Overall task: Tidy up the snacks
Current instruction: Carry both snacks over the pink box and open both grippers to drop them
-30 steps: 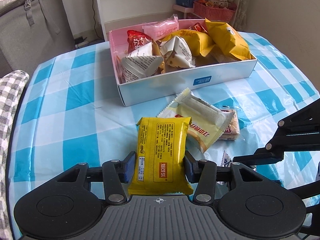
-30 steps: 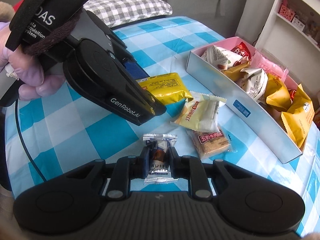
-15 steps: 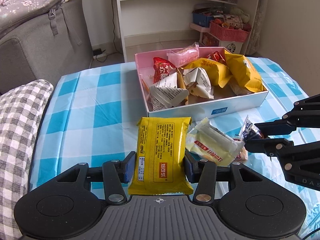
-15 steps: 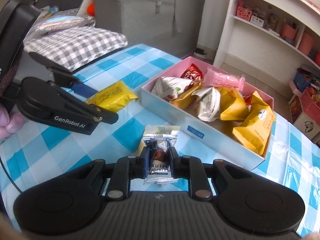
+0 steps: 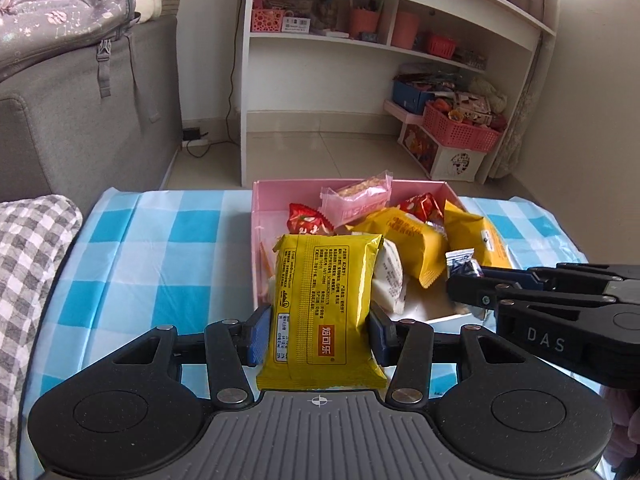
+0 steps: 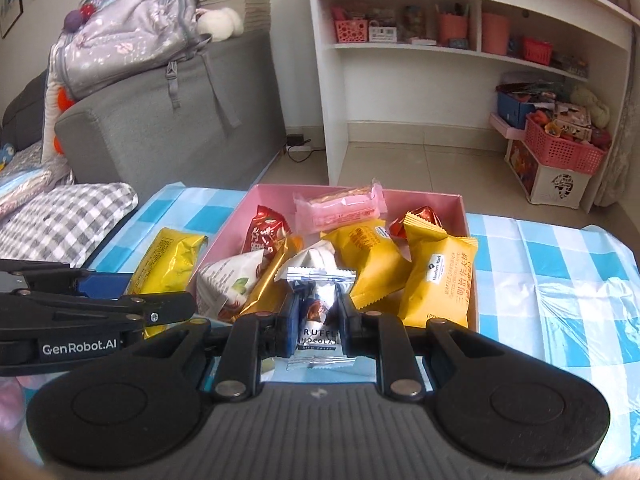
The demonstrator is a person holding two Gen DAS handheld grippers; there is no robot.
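With the yellow snack packet (image 5: 320,308) clamped in the left hand-held gripper (image 5: 318,334) and the truffle chocolate (image 6: 318,320) clamped in the right hand-held gripper (image 6: 318,326), both held at the crowded pink box (image 6: 460,204), a collision or spilled release could be caused.

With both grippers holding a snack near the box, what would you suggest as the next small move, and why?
Probably ease the right gripper forward a little and open it. It is shut on the truffle chocolate packet, which already hangs at the near edge of the pink box, so a short advance should drop it among the snacks there. The left gripper, shut on the yellow packet, can follow.
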